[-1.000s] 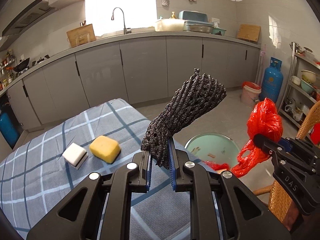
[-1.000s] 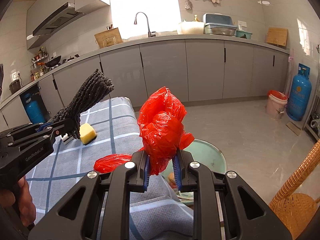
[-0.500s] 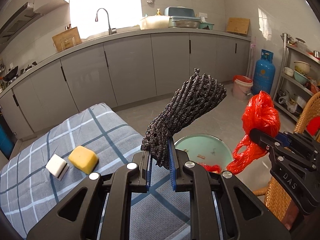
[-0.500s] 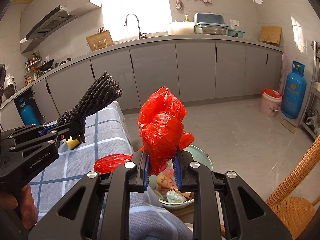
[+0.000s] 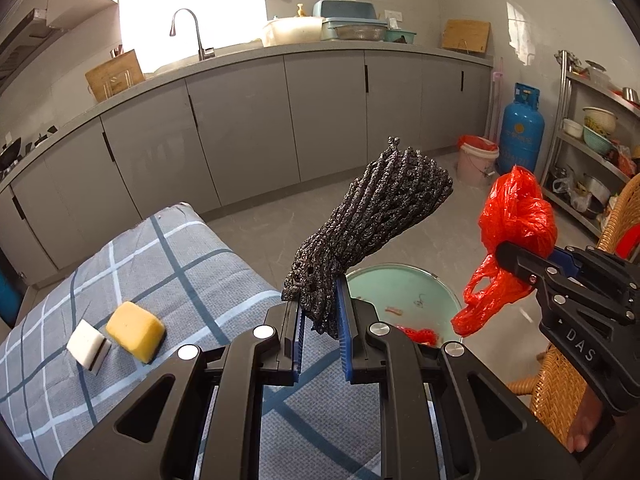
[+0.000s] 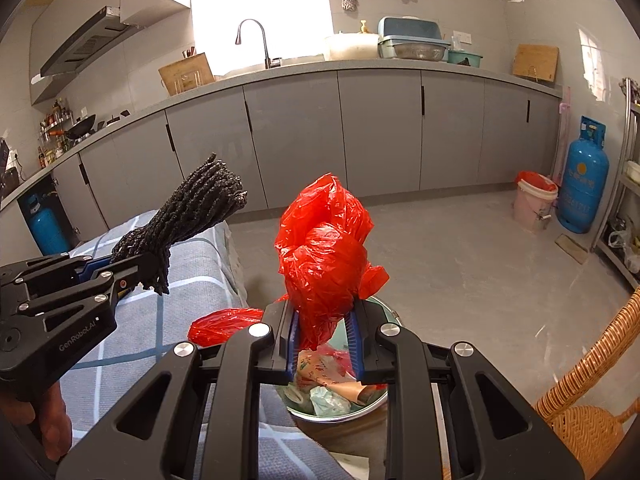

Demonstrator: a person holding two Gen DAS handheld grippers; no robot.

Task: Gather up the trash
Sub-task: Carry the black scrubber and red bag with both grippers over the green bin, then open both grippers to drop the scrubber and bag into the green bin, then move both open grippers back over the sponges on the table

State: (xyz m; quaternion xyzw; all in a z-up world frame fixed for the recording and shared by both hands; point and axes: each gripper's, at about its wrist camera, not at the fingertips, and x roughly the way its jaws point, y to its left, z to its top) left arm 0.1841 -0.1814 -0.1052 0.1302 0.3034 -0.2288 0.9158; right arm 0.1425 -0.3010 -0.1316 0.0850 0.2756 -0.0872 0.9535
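Left gripper (image 5: pixel 320 322) fingers squeeze a bumpy black knitted net (image 5: pixel 372 216); right gripper (image 6: pixel 323 338) fingers squeeze a crinkly red plastic bag (image 6: pixel 326 252) above the round green bin (image 6: pixel 340 404).

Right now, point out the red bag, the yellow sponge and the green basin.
red bag (image 6: pixel 326 248), right wrist view, middle of the crumpled bulge.
yellow sponge (image 5: pixel 135 330), left wrist view, top face.
green basin (image 5: pixel 404 286), left wrist view, bare inside wall.

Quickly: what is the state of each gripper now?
Left gripper: closed on the black mesh scrubber.
Right gripper: closed on the red plastic bag.
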